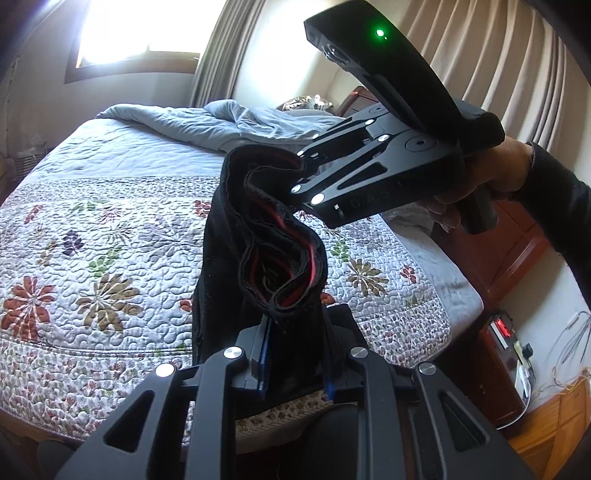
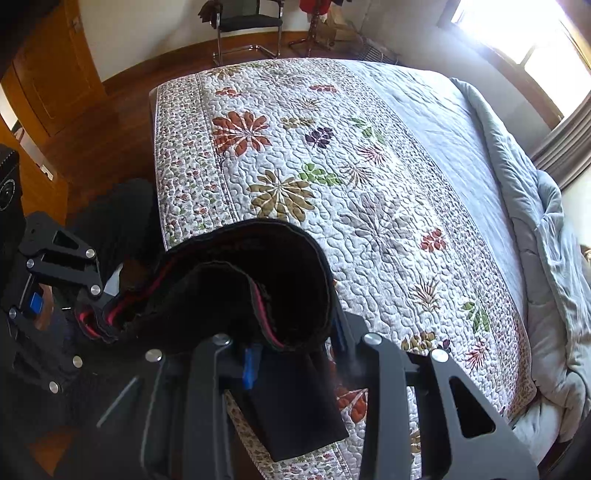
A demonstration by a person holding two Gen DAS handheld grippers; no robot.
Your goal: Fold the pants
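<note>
Black pants (image 1: 258,236) hanging above the quilted bed (image 1: 110,221), pinched at the waistband by left hand-held gripper (image 1: 293,365) and right hand-held gripper (image 1: 303,166).

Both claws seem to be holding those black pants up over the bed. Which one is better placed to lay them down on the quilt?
Probably the right gripper: it hangs over the quilt, while the left gripper holds the pants nearer the bed's edge.

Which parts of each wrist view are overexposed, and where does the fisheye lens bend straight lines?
Left wrist view: window blown out white; curtains bow outward. Right wrist view: window glares top right; quilt edges curve; black pants lose detail in shadow.
</note>
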